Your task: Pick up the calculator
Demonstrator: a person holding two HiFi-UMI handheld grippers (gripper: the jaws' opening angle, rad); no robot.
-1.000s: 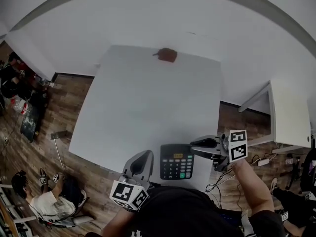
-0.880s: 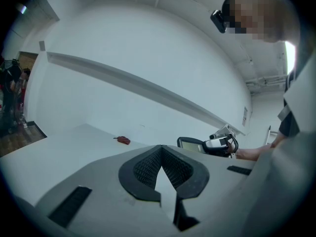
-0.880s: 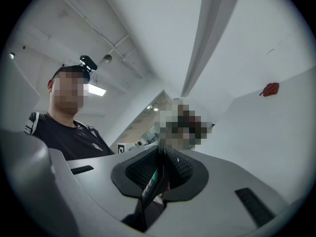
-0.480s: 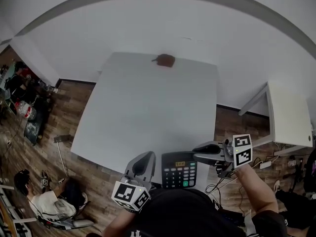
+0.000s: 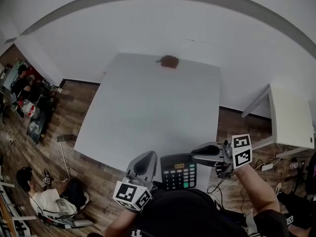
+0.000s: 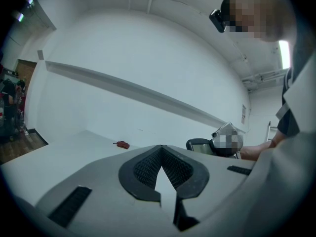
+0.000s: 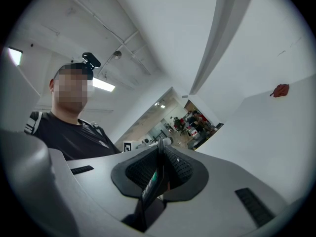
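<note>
Head view, looking steeply down on a white table [image 5: 148,107]. A small red-brown object [image 5: 169,61] sits at the far edge, well apart from the action.

Low left: the left gripper [image 5: 148,156] has its jaws closed tip to tip w/ nothing btw. them. It is just beside the calculator's left edge, not touching it as far as can be seen, and looks idle.

Bottom centre: the calculator [image 5: 178,172] is dark and face up. It sits over the table's near edge, close to the person's chest.

Right: the right gripper [image 5: 195,157] is clamped on the calculator's right edge. Its own view shows the thin dark body edge-on, pinched btw. the pads [image 7: 178,167].

Progress: the grasp is made. The calculator looks raised off the table, not resting on it, though no view shows a clear gap under it. So the pick-up seems done or nearly so. At most, what's left is to lift it clear and hold it steady.

Orientation: the display end points away from the person, toward the table's far edge, w/ the keys nearer the body. The long axis probably runs near-to-far, approx. in line w/ the table's side edges. That is tentative, since the outline looks almost square here. The right gripper comes in from the side, across that axis.
</note>
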